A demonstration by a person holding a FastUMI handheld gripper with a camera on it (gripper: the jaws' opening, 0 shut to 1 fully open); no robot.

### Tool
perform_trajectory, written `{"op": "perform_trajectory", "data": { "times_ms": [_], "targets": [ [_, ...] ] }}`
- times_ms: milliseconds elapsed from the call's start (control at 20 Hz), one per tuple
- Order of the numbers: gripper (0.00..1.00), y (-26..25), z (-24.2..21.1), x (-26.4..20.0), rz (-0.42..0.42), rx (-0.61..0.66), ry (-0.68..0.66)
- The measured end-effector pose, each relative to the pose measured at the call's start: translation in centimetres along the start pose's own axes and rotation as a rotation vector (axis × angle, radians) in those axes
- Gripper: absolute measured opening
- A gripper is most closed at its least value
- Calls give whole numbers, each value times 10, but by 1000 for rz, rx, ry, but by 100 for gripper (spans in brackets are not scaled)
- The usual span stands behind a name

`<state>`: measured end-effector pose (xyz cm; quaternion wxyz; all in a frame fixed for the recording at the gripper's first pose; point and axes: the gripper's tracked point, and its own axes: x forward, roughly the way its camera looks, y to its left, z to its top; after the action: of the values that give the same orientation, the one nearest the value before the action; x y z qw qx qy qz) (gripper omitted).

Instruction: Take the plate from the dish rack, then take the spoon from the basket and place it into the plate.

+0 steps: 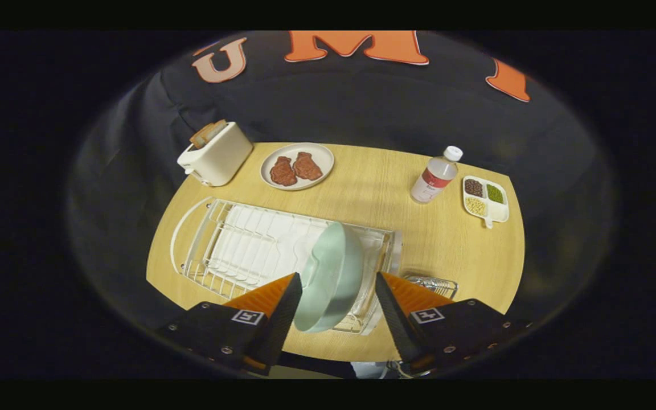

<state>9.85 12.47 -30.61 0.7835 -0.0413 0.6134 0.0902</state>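
Observation:
A pale green plate [331, 279] stands on its edge in the white wire dish rack [231, 245] on the wooden table. My gripper [337, 277] is open, with one finger on each side of the plate's rim. The left finger [282, 304] is close against the plate and the right finger [390, 307] stands a little apart from it. A small wire basket [436, 285] sits just right of the rack, partly hidden behind the right finger. I cannot make out what it holds.
Beyond the rack are a white toaster [217, 154] with bread in it, a plate of meat pieces [296, 166], a clear bottle [435, 176] and a divided dish of beans [486, 197]. Bare table [373, 193] lies between the rack and these.

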Motion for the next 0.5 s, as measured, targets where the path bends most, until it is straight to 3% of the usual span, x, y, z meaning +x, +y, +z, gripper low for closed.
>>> {"op": "perform_trajectory", "data": {
  "times_ms": [200, 500],
  "targets": [
    [65, 13, -6, 18, -19, 21, 60],
    [46, 21, -22, 39, -127, -48, 116]
  ]
}}
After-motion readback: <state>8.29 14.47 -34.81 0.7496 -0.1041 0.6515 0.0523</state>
